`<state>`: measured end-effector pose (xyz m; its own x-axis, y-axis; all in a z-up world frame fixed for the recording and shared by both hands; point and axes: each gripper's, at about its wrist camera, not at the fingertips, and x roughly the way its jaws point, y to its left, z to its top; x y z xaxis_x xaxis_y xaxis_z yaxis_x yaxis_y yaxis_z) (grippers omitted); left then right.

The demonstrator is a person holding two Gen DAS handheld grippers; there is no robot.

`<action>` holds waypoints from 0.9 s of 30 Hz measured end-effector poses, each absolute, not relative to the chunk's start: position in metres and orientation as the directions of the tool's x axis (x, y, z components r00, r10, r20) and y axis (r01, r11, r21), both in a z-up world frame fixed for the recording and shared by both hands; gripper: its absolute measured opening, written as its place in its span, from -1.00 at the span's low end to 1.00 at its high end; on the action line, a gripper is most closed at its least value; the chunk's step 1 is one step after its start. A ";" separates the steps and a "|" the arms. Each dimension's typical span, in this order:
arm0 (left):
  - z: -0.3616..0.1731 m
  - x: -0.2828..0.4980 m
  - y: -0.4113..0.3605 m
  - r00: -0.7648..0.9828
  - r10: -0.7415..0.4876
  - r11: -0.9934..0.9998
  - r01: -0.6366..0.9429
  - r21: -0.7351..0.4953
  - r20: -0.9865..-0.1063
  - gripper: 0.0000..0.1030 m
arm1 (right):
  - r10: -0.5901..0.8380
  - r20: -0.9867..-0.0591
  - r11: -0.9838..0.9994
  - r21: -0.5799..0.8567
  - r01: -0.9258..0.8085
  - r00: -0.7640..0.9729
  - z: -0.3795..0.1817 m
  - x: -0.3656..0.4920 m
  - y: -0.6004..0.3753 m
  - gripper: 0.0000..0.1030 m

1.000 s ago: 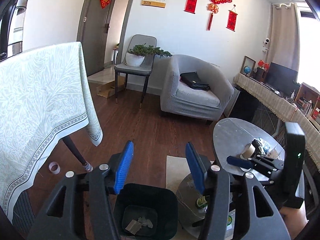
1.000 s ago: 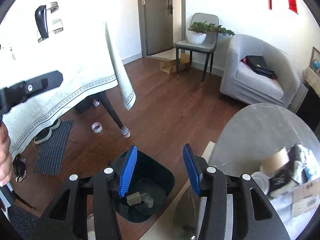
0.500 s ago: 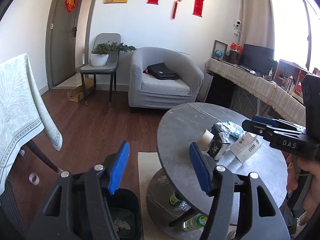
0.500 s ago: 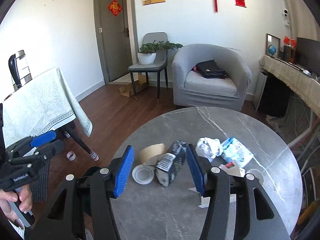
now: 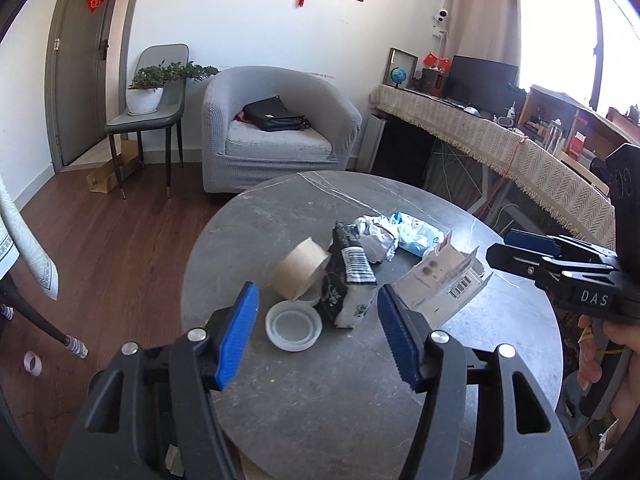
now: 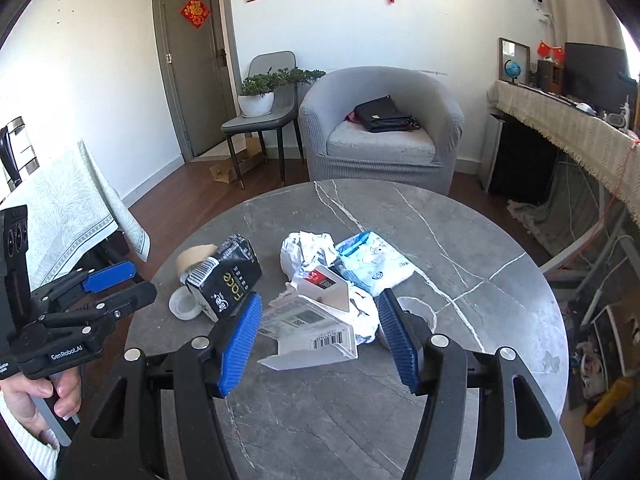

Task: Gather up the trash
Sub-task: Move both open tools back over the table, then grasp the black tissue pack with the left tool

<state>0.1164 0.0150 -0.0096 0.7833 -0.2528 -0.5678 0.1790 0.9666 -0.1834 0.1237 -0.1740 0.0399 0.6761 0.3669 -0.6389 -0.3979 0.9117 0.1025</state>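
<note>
On the round grey marble-veined worktop (image 6: 460,240) lies the trash near its middle: a brown tape roll (image 5: 301,268), a glossy black packet (image 6: 228,276), crumpled white paper (image 6: 306,250), a soft blue-white pouch (image 6: 376,262) and a flattened white carton (image 6: 310,330). Left gripper (image 5: 318,334) has just been closing slightly and right gripper (image 6: 320,336) opening; both stand apart, gripping nothing. The near rim seems bare.

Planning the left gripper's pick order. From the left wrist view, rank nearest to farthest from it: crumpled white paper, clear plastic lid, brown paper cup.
From the left gripper:
1. clear plastic lid, between the fingers' line, nearest.
2. brown paper cup, on its side behind the lid.
3. crumpled white paper, farther back, right of centre.
</note>
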 end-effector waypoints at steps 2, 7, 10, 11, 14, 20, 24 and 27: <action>-0.012 0.123 0.004 0.774 -0.264 0.964 0.194 -0.181 -0.575 0.19 | 0.363 -0.649 0.911 0.096 -0.401 0.669 0.036 0.125 -0.178 0.19; -0.021 0.141 -0.011 0.761 -0.256 0.967 0.195 -0.166 -0.596 0.15 | 0.363 -0.661 0.910 0.101 -0.402 0.656 0.030 0.128 -0.192 0.19; -0.022 0.149 -0.011 0.757 -0.270 0.962 0.193 -0.192 -0.595 0.03 | 0.377 -0.670 0.901 0.105 -0.421 0.640 0.027 0.126 -0.196 0.19; -0.022 0.151 -0.012 0.755 -0.273 0.962 0.194 -0.195 -0.597 -0.02 | 0.384 -0.671 0.898 0.112 -0.426 0.634 0.026 0.126 -0.197 0.19; -0.025 0.156 -0.018 0.743 -0.260 0.965 0.188 -0.181 -0.617 -0.20 | 0.410 -0.672 0.888 0.139 -0.438 0.617 0.022 0.127 -0.202 0.19; -0.031 0.159 -0.023 0.719 -0.263 0.965 0.184 -0.188 -0.644 -0.46 | 0.451 -0.658 0.869 0.171 -0.464 0.603 0.019 0.126 -0.203 0.19; -0.029 0.155 -0.025 0.719 -0.261 0.965 0.195 -0.173 -0.645 -0.57 | 0.466 -0.640 0.859 0.162 -0.485 0.611 0.021 0.125 -0.196 0.19; -0.025 0.152 -0.025 0.723 -0.277 0.961 0.211 -0.180 -0.633 -0.60 | 0.471 -0.632 0.849 0.136 -0.510 0.616 0.024 0.123 -0.188 0.19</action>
